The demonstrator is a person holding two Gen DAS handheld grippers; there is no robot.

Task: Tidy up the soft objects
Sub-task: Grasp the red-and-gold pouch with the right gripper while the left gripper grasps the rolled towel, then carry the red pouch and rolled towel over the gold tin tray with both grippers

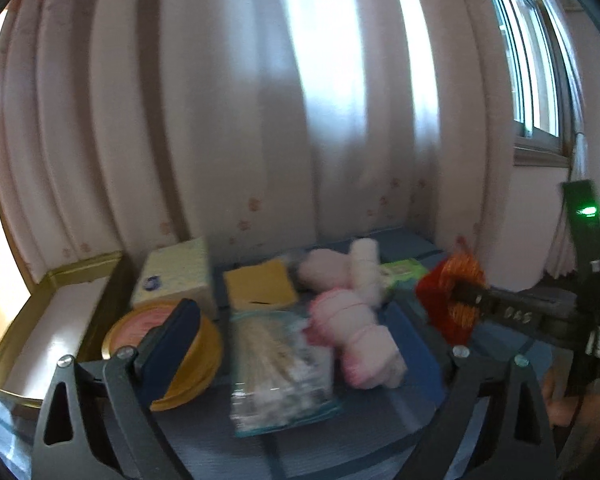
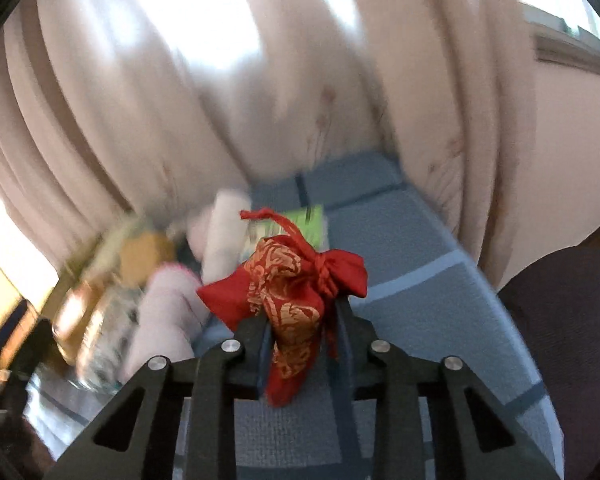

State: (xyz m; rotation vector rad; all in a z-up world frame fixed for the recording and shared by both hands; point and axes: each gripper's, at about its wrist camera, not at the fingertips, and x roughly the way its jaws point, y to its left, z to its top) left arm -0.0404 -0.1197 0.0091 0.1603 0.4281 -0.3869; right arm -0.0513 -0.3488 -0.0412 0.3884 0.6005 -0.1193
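My right gripper is shut on a red drawstring pouch with a gold pattern, held just above the blue checked cloth. In the left wrist view the same pouch shows at the right, pinched in the right gripper. My left gripper is open, with nothing between its fingers. Beyond it lie a fluffy pink and white roll, a white fluffy roll, a pale pink one and a yellow cloth.
A clear packet of cotton swabs, a round yellow tin, a pale tissue box and a green packet share the cloth. A gold-rimmed tray stands at the left. Curtains hang close behind. A dark seat is at the right.
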